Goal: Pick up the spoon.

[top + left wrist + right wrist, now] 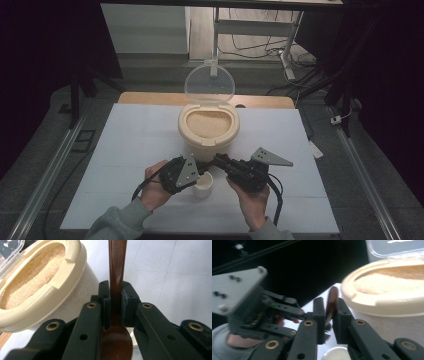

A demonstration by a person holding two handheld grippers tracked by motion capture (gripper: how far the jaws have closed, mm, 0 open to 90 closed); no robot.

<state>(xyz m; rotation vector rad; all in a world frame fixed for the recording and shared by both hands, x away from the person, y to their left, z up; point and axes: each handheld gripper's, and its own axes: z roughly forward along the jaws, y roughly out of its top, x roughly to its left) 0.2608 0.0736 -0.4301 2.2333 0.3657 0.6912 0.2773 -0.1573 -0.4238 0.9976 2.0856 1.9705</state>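
Handoff stage by the look of it: you've got the dark brown wooden spoon [116, 277] pinched in both tools at once. Your left gripper [115, 302] is clamped on the neck just above the bowl, and your right gripper [329, 312] has its jaws squeezed on the far end of the handle. The spoon hangs between the two, just above the small white cup [203, 183] and right in front of the cream plastic rice tub [208, 135] with its clear lid [209, 83] flipped up. Its long axis runs roughly level across the table, bowl end toward your left, handle tip toward your right. Next I'd guess one side has to let go so the other can swing the bowl to the rice. Loosen slowly or it'll tip.
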